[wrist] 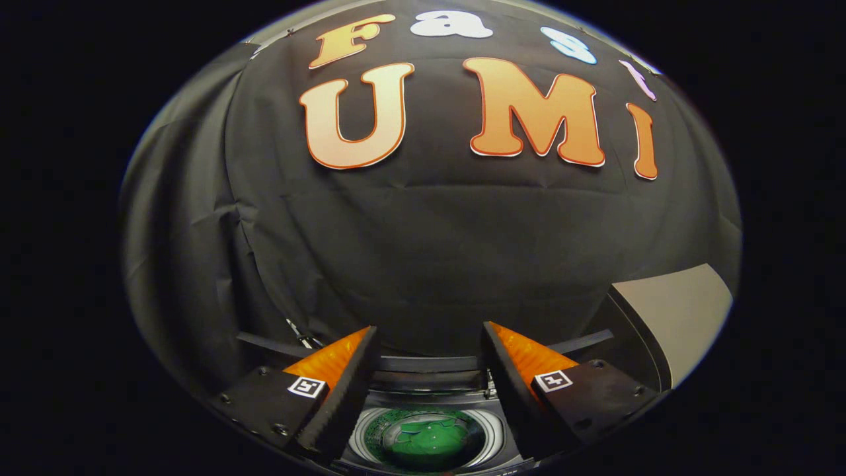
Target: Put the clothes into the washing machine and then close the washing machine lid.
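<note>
My gripper (pixel 429 337) is open, its two fingers spread wide with nothing between them. Below and between the fingers lies the round drum of the washing machine (pixel 377 426), seen from above. A green garment (pixel 428 439) rests inside the drum. The raised lid (pixel 674 317) of the machine stands upright beyond the right finger, its pale inner face turned toward me. The gripper hangs above the drum opening and is apart from the garment.
The black cloth wall (pixel 423 238) rises close behind the machine. A thin dark bar (pixel 423 360) of the machine's back rim crosses behind the fingers.
</note>
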{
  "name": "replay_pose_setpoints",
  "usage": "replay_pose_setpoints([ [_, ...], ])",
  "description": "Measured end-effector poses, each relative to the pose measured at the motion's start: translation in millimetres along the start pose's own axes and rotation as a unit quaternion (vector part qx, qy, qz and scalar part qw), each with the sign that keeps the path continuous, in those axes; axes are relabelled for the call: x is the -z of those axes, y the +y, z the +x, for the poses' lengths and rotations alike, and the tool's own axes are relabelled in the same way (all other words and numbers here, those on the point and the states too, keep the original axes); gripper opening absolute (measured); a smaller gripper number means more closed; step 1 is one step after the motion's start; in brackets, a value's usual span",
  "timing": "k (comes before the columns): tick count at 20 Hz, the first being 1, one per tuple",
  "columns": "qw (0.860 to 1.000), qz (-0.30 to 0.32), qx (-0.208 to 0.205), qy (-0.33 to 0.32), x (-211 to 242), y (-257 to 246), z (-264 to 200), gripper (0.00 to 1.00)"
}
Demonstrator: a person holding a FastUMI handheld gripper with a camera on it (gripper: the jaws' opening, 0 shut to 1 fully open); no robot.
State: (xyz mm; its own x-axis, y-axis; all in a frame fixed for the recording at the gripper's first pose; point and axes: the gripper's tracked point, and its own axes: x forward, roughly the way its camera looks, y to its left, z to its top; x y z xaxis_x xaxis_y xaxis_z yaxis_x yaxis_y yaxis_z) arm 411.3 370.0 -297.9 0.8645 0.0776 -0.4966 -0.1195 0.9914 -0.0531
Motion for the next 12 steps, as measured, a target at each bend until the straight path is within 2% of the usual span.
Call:
replay_pose_setpoints([
  [12, 1.000, 0.006, 0.001, 0.028, 48.3, 3.9, -36.5, 0.99],
])
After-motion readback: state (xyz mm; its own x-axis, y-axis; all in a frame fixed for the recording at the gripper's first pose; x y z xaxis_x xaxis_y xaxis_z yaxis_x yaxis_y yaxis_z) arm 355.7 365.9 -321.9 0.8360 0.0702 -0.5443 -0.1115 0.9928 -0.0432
